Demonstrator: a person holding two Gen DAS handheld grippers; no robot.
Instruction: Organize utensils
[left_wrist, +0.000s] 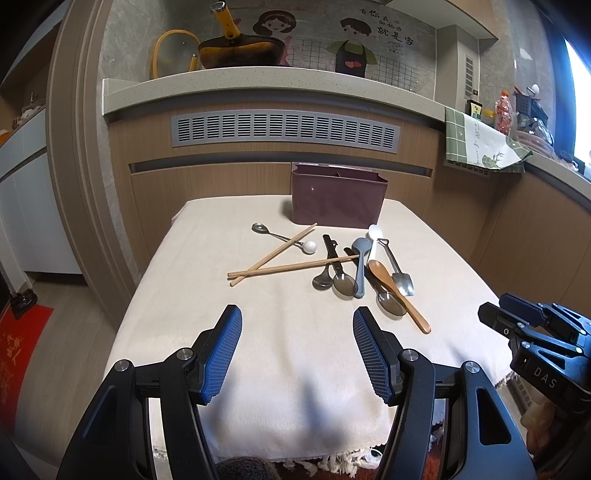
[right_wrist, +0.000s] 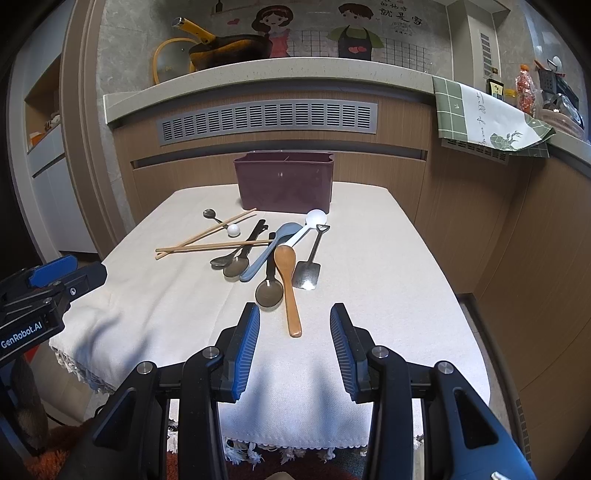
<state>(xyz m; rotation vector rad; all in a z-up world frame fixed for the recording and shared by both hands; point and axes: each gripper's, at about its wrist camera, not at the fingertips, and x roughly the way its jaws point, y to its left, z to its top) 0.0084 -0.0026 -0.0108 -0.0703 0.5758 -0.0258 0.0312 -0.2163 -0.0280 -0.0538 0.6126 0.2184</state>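
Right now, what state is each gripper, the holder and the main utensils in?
Left gripper: open, empty, above the near table edge.
Right gripper: open, empty, fingers flanking the wooden spoon's handle end.
Dark purple plastic utensil holder: upright, no utensil showing.
Brown wooden spoon: lying flat.
Two wooden chopsticks: crossed, flat.

The left tongs (left_wrist: 297, 354) hover with their blue-padded fingers spread wide, holding nothing. The right tongs (right_wrist: 294, 349) hover level beside them, also parted and empty, though spread a little less. Each shows at the edge of the other's view, well apart.
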